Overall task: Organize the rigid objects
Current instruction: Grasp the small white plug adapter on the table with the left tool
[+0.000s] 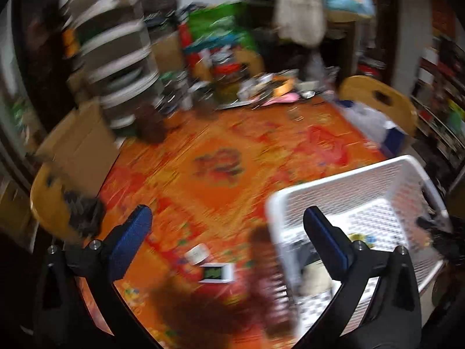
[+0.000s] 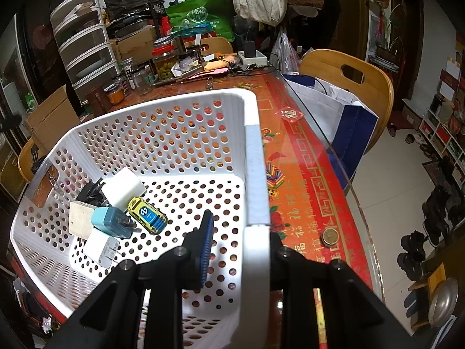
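Note:
A white perforated basket (image 2: 255, 145) stands on the red and orange table. My right gripper (image 2: 241, 232) is shut on its right wall, one blue pad inside, the other finger hidden behind the rim. Inside lie a yellow toy car (image 2: 146, 215), a teal plug (image 2: 112, 222), a white charger (image 2: 123, 187), a flat white adapter (image 2: 100, 248) and a beige block (image 2: 80, 221). The left wrist view is blurred. There my left gripper (image 1: 226, 215) is open and holds nothing, just left of the basket (image 1: 348, 180). A small white box (image 1: 216, 273) lies on the table below it.
Jars (image 2: 164, 64), papers and bags crowd the table's far end. A wooden chair (image 2: 348, 78) with a blue and white bag (image 2: 334, 107) stands at the right edge. A small round tin (image 2: 330, 237) sits right of the basket. Cardboard boxes (image 2: 49, 116) and plastic drawers (image 2: 84, 43) stand at the left.

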{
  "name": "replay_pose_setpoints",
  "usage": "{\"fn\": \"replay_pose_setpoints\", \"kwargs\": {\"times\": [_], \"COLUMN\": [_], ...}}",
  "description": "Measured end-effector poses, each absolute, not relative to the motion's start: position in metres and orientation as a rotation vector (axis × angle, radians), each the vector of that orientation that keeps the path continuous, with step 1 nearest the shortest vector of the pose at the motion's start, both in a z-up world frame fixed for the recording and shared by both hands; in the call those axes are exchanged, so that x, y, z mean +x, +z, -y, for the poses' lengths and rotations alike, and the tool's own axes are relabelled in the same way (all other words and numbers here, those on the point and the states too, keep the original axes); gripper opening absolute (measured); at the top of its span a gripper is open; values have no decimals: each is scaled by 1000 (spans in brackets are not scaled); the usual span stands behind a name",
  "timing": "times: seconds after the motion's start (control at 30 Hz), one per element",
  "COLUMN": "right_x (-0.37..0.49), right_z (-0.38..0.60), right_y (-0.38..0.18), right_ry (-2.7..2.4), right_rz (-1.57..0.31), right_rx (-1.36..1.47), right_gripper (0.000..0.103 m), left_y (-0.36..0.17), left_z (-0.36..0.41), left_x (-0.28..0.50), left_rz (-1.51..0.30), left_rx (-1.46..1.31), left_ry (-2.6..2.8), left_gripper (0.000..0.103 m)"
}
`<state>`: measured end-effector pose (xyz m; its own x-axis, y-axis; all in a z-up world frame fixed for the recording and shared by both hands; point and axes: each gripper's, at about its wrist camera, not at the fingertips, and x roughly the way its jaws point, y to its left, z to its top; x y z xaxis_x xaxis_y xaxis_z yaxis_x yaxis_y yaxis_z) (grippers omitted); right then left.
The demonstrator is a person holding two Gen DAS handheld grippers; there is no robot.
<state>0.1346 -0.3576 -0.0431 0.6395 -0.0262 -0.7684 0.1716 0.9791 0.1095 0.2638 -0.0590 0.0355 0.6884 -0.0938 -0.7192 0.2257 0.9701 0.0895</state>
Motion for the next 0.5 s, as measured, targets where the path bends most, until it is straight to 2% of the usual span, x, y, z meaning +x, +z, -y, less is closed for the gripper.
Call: {"fn": "replay_pose_setpoints", "kwargs": {"times": [0.17, 0.23, 0.33, 0.43, 0.47, 0.5], "right_x": [134, 134, 134, 135, 135, 135], "right_z": [357, 357, 356, 355, 355, 355], "right_y": [-43, -43, -43, -42, -43, -43], "right_ry": [-115, -116, -124, -132, -133, -135], "right_rz": [-875, -877, -881, -888, -889, -889], "right_rx": [174, 173, 168, 158, 158, 157], "right_gripper": [25, 25, 25, 25, 25, 25], "left_y": [-52, -87, -113, -117, -117, -116], "left_z": [-6, -21, -29, -28, -28, -26], "left_x": [315, 329, 338, 338, 339, 339], "left_rz": [-1021, -1087, -1134, -1120, -1115, -1111], "left_rx": [40, 15, -32, -36, -30, -20], "left_ry": [-170, -135, -136, -133, -128, -125], "left_gripper": [103, 98, 87, 75, 64, 47]}}
